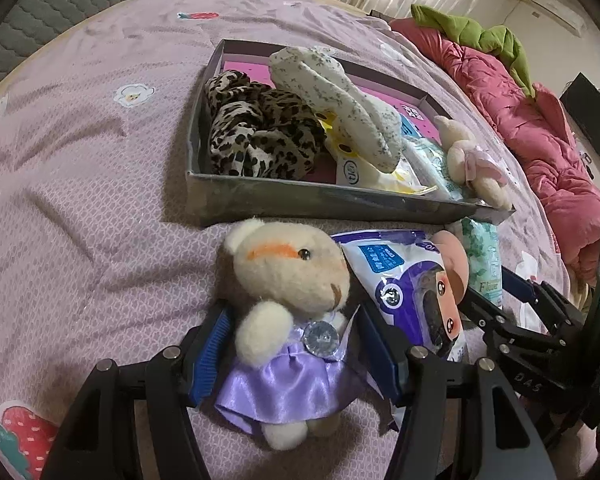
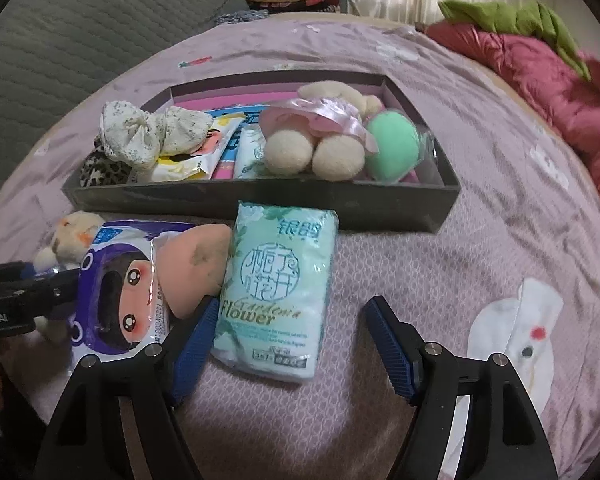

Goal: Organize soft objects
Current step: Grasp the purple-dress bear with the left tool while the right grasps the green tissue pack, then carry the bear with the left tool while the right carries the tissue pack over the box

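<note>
Bedding in a lilac print covers the bed [image 1: 80,168], and a shallow grey box [image 1: 324,200] sits on it, already holding a leopard-print scarf [image 1: 256,136], a speckled white cloth [image 1: 340,104], several flat packets, a cream bear in a pink ribbon [image 2: 324,136] and a green ball [image 2: 392,148]. Its near wall runs straight across both views, and the loose items lie just in front of it. The left gripper [image 1: 292,344] has its blue-padded fingers [image 1: 212,344] on either side of a cream bear in a purple satin dress [image 1: 284,312], the pads against its body at the waist, so it looks closed on the toy. Beside the bear on its right lies a purple cartoon-face packet [image 2: 116,292] with a peach plush [image 2: 196,264] partly under it. The right gripper [image 2: 292,344] is spread wide above a mint tissue pack [image 2: 276,292] printed "Flower"; its left finger touches or nearly touches the pack's edge, while the other stands apart from it, gripping nothing. The pack's far end almost meets the box wall. To the right of the pack the bedding lies bare as far as a white patch print [image 2: 516,336]; a red quilt [image 2: 560,92] and green cloth [image 2: 512,20] are heaped along the bed's far right edge.
</note>
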Demonstrator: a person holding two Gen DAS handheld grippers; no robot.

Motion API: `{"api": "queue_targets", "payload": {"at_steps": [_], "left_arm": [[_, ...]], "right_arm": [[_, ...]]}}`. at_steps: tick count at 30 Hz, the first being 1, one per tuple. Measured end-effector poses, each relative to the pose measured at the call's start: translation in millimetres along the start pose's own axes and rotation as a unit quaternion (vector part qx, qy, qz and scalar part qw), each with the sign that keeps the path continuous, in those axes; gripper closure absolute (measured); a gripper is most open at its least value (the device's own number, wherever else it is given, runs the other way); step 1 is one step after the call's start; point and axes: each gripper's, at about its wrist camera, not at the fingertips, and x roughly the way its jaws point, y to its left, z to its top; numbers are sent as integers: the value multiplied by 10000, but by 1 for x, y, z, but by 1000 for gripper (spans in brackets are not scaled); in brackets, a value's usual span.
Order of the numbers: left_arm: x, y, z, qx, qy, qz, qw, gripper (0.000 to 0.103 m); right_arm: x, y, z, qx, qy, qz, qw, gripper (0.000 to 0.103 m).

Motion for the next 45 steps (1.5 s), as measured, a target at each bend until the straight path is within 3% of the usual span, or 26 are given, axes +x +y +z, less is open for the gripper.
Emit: {"api": "queue_targets", "payload": {"at_steps": [9,12,14,17,20,26,41,45], "left_arm": [[7,-6,2,114,-21,185,9998,40],[10,-11,1,265,-14,340,9991,40],[12,-20,0,515,-27,570,9970,40],[12,-29,-2,771,-68,783,9939,43],[7,-29,0,710,-109,671,9952,53],[-2,-29,3,680,-189,471,9964,59],[-53,-27,12,489,-1321,87,9900,60],[-59,-26,17,437,-1463,29,9883,60]], "right_arm": [[6,-1,4,-94,-61,17,9999,29],[6,-1,5,-134,-72,37,9999,35],[7,0,6,-228,-99,-4,9997,47],[7,4,5,-401,-148,-34,9991,53],[4,1,5,-385,-170,34,9991,54],[-5,-5,8,-243,-261,181,9992,55],[-50,8,13,-341,-843,620,9939,56],[-60,14,19,-370,-1061,766,9907,55]]}}
